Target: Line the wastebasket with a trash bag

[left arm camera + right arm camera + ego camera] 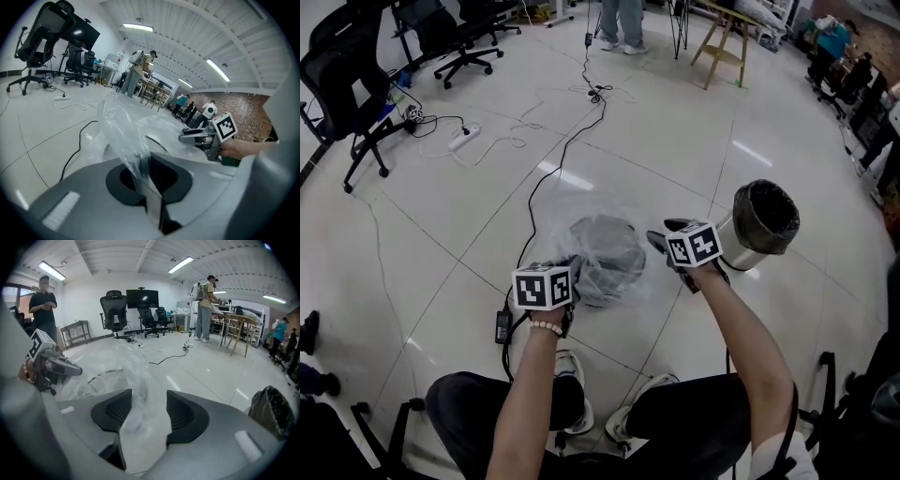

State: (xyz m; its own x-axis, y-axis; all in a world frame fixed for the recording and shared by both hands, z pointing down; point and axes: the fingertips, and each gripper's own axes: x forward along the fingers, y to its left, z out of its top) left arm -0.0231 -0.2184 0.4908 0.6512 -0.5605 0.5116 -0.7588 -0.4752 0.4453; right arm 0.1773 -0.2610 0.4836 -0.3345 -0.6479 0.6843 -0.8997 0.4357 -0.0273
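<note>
Left tool (149, 174): closed, pinching a fold of the clear trash bag (581, 214).
Right tool (147, 411): jaws apart — bag film lies loose between them.
Bag's place: draped over the dark wastebasket (607, 261) on the floor, between both tools.
Steel bin (757, 228): tipped, dark-lined — beside the right tool.

Two grippers show, the left gripper (570, 272) and the right gripper (661, 234), with one clear trash bag (581, 216) between them. There are two bins: one black-lined wastebasket (748, 246) and one grey wastebasket (607, 255) under the plastic. Farther off are one white power strip (464, 137) and one wooden trestle (724, 49).
</note>
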